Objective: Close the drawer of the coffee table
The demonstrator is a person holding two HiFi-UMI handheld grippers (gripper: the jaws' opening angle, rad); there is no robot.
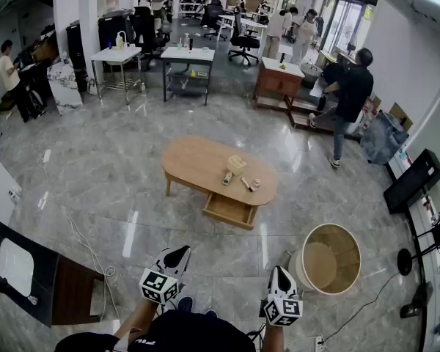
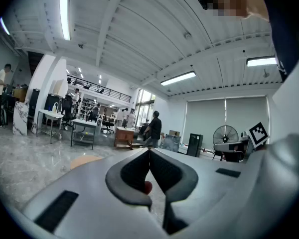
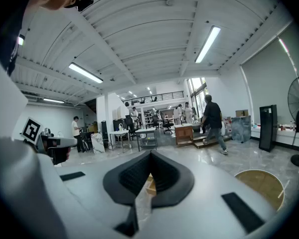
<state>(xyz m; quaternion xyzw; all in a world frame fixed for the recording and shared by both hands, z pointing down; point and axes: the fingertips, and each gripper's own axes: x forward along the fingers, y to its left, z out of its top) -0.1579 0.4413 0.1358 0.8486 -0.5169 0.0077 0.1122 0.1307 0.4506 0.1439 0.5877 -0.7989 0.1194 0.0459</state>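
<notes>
Wooden drawer point(image 1: 229, 210) open, untouched.

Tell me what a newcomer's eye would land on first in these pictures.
The oval wooden coffee table stands alone in the middle of the glossy grey floor, its drawer pulled open on the near side. To its right, closer to the person, stands a large round wooden tub. At the bottom of the head view, the left gripper and right gripper point toward the table, jaws together and empty.
</notes>
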